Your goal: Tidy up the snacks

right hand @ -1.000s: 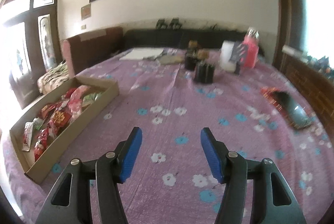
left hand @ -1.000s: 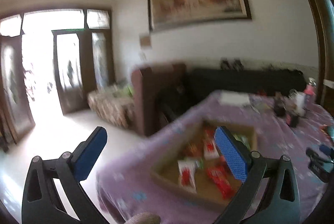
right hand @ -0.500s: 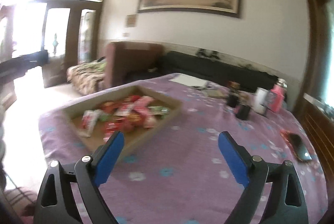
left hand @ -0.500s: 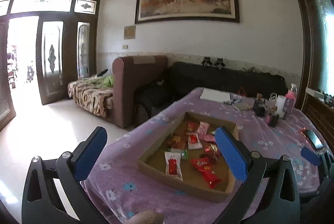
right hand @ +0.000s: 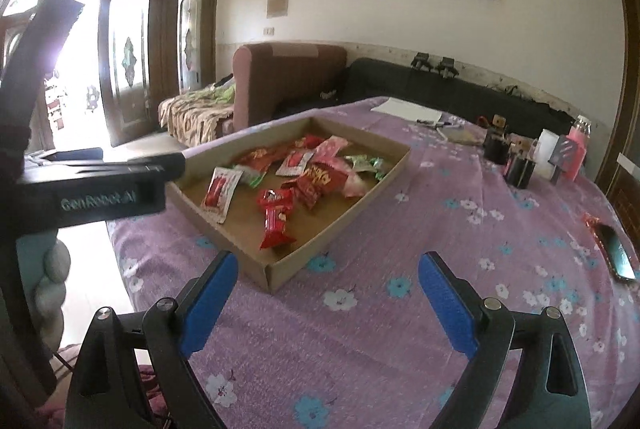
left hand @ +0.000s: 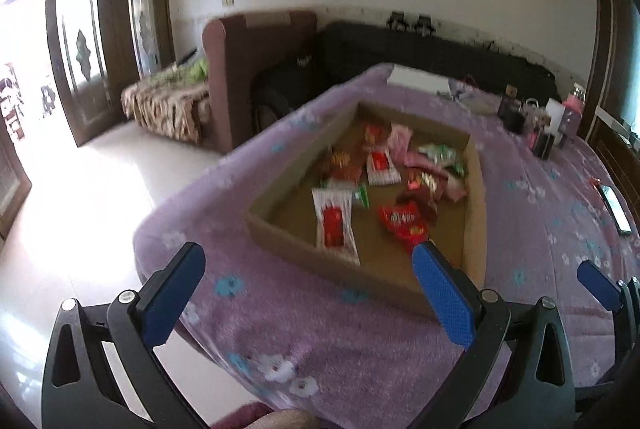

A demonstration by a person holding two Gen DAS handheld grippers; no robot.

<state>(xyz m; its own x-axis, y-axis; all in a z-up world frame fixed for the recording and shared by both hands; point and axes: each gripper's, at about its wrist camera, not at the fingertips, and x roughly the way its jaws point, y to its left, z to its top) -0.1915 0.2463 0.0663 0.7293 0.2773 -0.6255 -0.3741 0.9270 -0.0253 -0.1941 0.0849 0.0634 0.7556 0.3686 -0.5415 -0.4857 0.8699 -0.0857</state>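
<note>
Cardboard tray (left hand: 476, 189) is sitting on the purple floral cloth (left hand: 280, 329) covering the counter, and the left wrist view is looking down over its near corner; the left hand-held gripper (left hand: 308, 293) is hanging with jaws spread wide, nothing between the blue pads, short of the tray's near wall. Snack packets are lying loose inside: a white-and-red sachet (left hand: 334, 225) nearest, a red packet (left hand: 404, 223) beside it, pink and green ones further back. Best approach looks like going over the near wall, then dropping onto one packet flat-on, not scooping at the pile. Right wrist view is showing the same tray (right hand: 344, 205) from the other side, with the right hand-held gripper (right hand: 328, 301) also gaping, empty, over bare cloth just short of the tray's near corner. Red packet (right hand: 274, 217) is lying closest to that corner, sachet (right hand: 220, 193) left of it. Left device's body is crossing this view at left, so both hands are crowding one tray; working one at a time seems safer. Phone (right hand: 618, 253) is lying well apart at right.
</note>
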